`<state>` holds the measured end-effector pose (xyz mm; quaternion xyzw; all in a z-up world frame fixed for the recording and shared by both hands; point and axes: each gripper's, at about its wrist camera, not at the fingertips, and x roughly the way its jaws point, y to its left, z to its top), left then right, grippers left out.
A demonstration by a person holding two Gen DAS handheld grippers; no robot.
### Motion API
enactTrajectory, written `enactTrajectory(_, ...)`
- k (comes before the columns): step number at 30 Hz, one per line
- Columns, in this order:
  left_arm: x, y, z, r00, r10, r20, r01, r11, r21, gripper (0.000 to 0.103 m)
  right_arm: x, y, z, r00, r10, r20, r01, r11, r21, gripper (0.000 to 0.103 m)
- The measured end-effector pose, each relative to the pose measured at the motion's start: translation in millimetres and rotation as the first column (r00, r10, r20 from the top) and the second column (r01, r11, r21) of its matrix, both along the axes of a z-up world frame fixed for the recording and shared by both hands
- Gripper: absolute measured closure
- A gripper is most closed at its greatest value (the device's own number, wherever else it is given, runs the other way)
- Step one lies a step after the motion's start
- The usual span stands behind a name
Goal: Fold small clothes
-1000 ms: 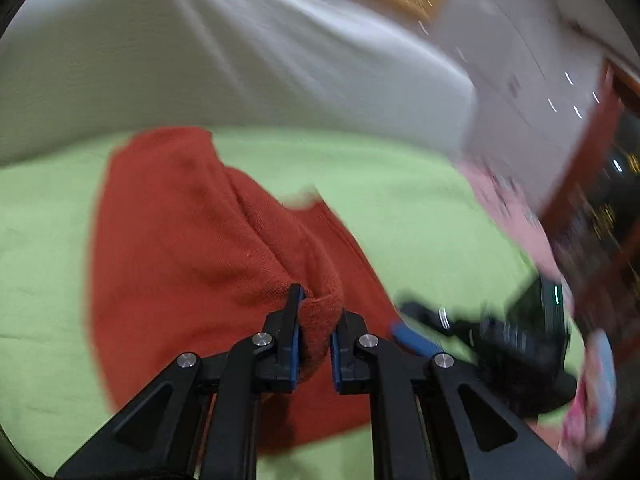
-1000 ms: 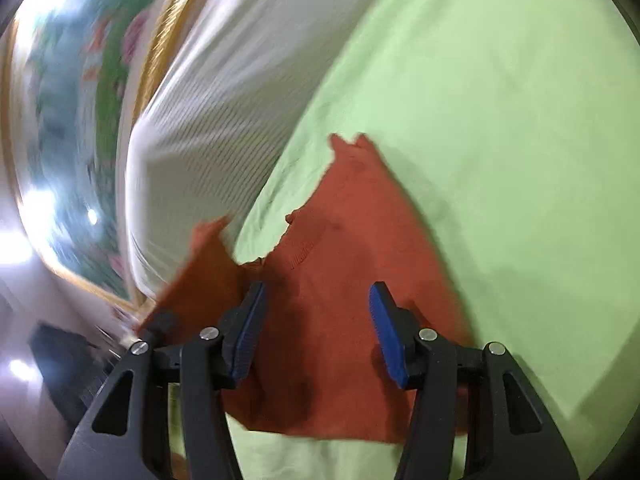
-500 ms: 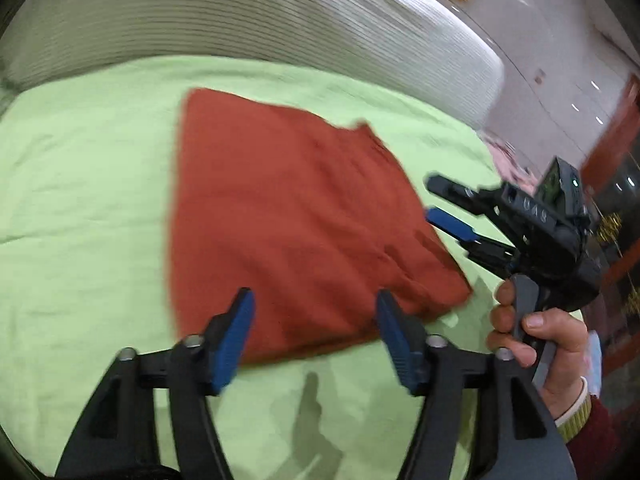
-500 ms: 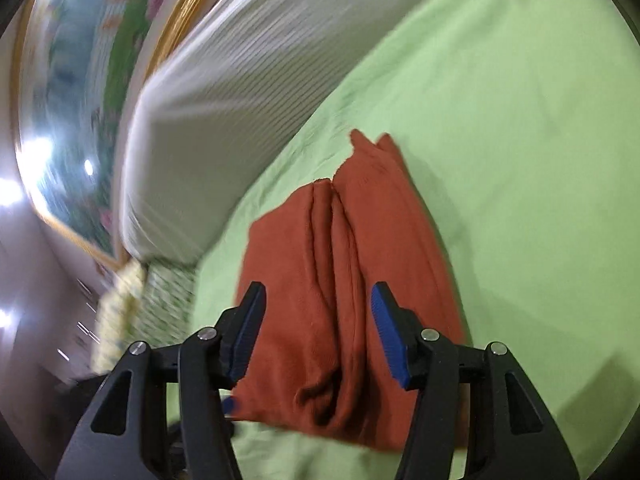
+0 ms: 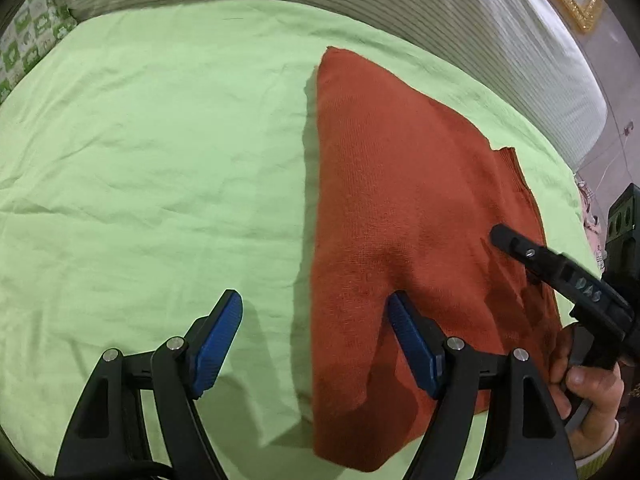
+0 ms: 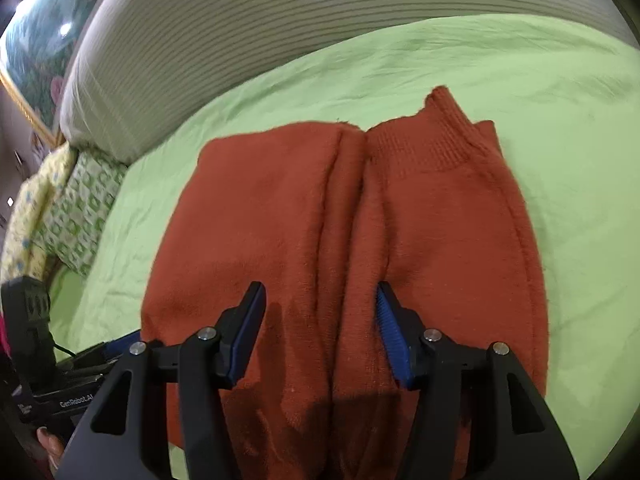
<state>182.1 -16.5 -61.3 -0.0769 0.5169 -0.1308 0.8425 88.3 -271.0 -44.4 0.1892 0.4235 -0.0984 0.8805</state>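
Note:
A rust-orange knit garment (image 5: 400, 200) lies folded flat on the green sheet (image 5: 140, 140). In the right wrist view the garment (image 6: 280, 220) shows two folded halves meeting at a centre seam, with a ribbed cuff at the far end. My left gripper (image 5: 316, 316) is open and empty, hovering over the garment's left edge. My right gripper (image 6: 320, 316) is open and empty above the garment's near end. The right gripper also shows in the left wrist view (image 5: 560, 272) over the garment's right edge, held by a hand.
A striped grey-white bolster (image 6: 240, 40) runs along the far side of the green sheet (image 6: 560, 100). A green-patterned pillow (image 6: 76, 208) lies at the left. The left gripper's body (image 6: 60, 380) shows low left in the right wrist view.
One second ago my left gripper was shut on a fold of the garment. It has let go and opened, and the garment now lies folded flat. Both grippers have drawn back slightly.

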Motion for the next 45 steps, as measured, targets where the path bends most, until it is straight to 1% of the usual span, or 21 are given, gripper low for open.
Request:
enactTrajectory(1, 1.3, -8.2, -1.9, 1.000, -0.005, 0.003, 0.005, 1.000, 0.008, 0.027, 2.1, 3.1, -0.6, 1.000, 0.012, -0.015, -0.013, 1.000, -0.022, 0.065)
enactTrajectory(2, -0.8, -9.5, 1.4, 1.000, -0.011, 0.005, 0.011, 1.000, 0.013, 0.027, 4.3, 6.2, -2.3, 0.999, 0.024, -0.046, -0.026, 0.999, -0.047, 0.087)
enactTrajectory(4, -6.1, -16.9, 8.1, 1.000, -0.026, 0.013, 0.026, 1.000, 0.013, 0.027, -0.5, 7.7, 3.3, 0.999, 0.018, -0.034, -0.020, 0.997, -0.068, 0.089)
enactTrajectory(7, -15.0, -25.1, 21.9, 0.998, -0.051, 0.035, 0.051, 0.999, -0.001, 0.027, -16.8, 7.7, 31.1, 0.999, 0.006, 0.046, -0.003, 0.998, -0.064, 0.091)
enactTrajectory(10, -18.5, -38.8, 20.5, 0.996, -0.080, 0.035, 0.079, 0.996, 0.032, 0.027, -42.9, 0.3, 59.0, 0.992, -0.049, 0.112, 0.058, 0.996, -0.075, 0.091)
enactTrajectory(12, -18.8, -46.4, 11.6, 0.996, -0.092, 0.010, 0.092, 0.995, 0.037, 0.027, -53.6, -11.1, 56.1, 0.992, -0.091, 0.089, 0.098, 0.992, -0.078, 0.091)
enactTrajectory(14, -19.2, -51.8, 2.0, 0.995, -0.099, -0.022, 0.100, 0.993, 0.056, 0.027, -55.2, -29.2, 28.5, 0.993, -0.117, -0.005, 0.117, 0.993, -0.022, 0.090)
enactTrajectory(17, -19.5, -51.1, -4.1, 0.994, -0.108, -0.026, 0.109, 0.992, 0.068, 0.026, -62.0, -39.0, 7.1, 0.990, -0.138, -0.025, 0.138, 0.990, -0.016, 0.089)
enactTrajectory(22, -12.9, -37.5, 6.6, 0.995, -0.102, -0.010, 0.102, 0.993, 0.065, 0.026, -57.3, -31.3, 18.7, 0.991, -0.127, -0.029, 0.126, 0.991, -0.050, 0.083)
enactTrajectory(25, -8.0, -32.2, 16.7, 0.996, -0.089, 0.014, 0.088, 0.994, 0.063, 0.026, -55.0, -35.3, 33.0, 0.994, -0.114, -0.003, 0.113, 0.993, -0.045, 0.063)
enactTrajectory(26, -0.4, -31.0, 18.8, 0.996, -0.085, 0.012, 0.084, 0.995, 0.055, 0.026, -49.9, -38.1, 37.2, 0.994, -0.109, 0.007, 0.109, 0.993, -0.050, 0.051)
enactTrajectory(27, 5.4, -30.6, 20.5, 0.997, -0.082, 0.009, 0.082, 0.995, 0.055, 0.025, -44.5, -40.8, 39.3, 0.994, -0.113, 0.005, 0.113, 0.991, -0.068, 0.047)
enactTrajectory(29, 19.0, -31.6, 24.8, 0.997, -0.071, 0.016, 0.070, 0.995, 0.070, 0.025, -29.8, -47.8, 44.8, 0.991, -0.131, 0.008, 0.131, 0.983, -0.128, 0.047)
enactTrajectory(32, 39.1, -36.4, 34.4, 0.998, -0.057, 0.040, 0.053, 0.995, 0.089, 0.024, -11.3, -54.6, 54.3, 0.991, -0.129, 0.047, 0.135, 0.979, -0.150, 0.047)
enactTrajectory(34, 49.0, -36.9, 34.0, 0.998, -0.050, 0.036, 0.046, 0.995, 0.087, 0.023, 7.5, -59.2, 48.1, 0.992, -0.124, -0.027, 0.118, 0.979, -0.165, 0.047)
enactTrajectory(35, 51.6, -38.3, 33.8, 0.998, -0.047, 0.035, 0.044, 0.995, 0.085, 0.023, 14.7, -60.3, 42.7, 0.992, -0.112, -0.055, 0.102, 0.982, -0.158, 0.052)
enactTrajectory(36, 51.4, -37.8, 34.6, 0.998, -0.043, 0.036, 0.040, 0.996, 0.085, 0.023, 21.3, -60.8, 37.7, 0.993, -0.092, -0.079, 0.079, 0.984, -0.157, 0.073)
enactTrajectory(37, 53.9, -37.3, 33.5, 0.998, -0.042, 0.036, 0.039, 0.995, 0.087, 0.022, 27.4, -60.4, 32.6, 0.991, -0.077, -0.113, 0.056, 0.982, -0.180, 0.086)
enactTrajectory(38, 53.5, -38.6, 32.6, 0.999, -0.042, 0.035, 0.039, 0.995, 0.092, 0.022, 28.2, -60.1, 33.7, 0.992, -0.067, -0.107, 0.046, 0.980, -0.191, 0.090)
enactTrajectory(42, 52.1, -53.7, 19.4, 0.998, -0.055, 0.011, 0.053, 0.994, 0.099, 0.021, 20.6, -68.4, 44.0, 0.993, -0.105, -0.053, 0.091, 0.972, -0.218, 0.091)
enactTrajectory(45, 40.6, -55.6, 20.2, 0.998, -0.062, 0.018, 0.060, 0.991, 0.118, 0.021, 13.0, -83.0, 33.1, 0.986, -0.150, -0.067, 0.140, 0.981, -0.137, 0.086)
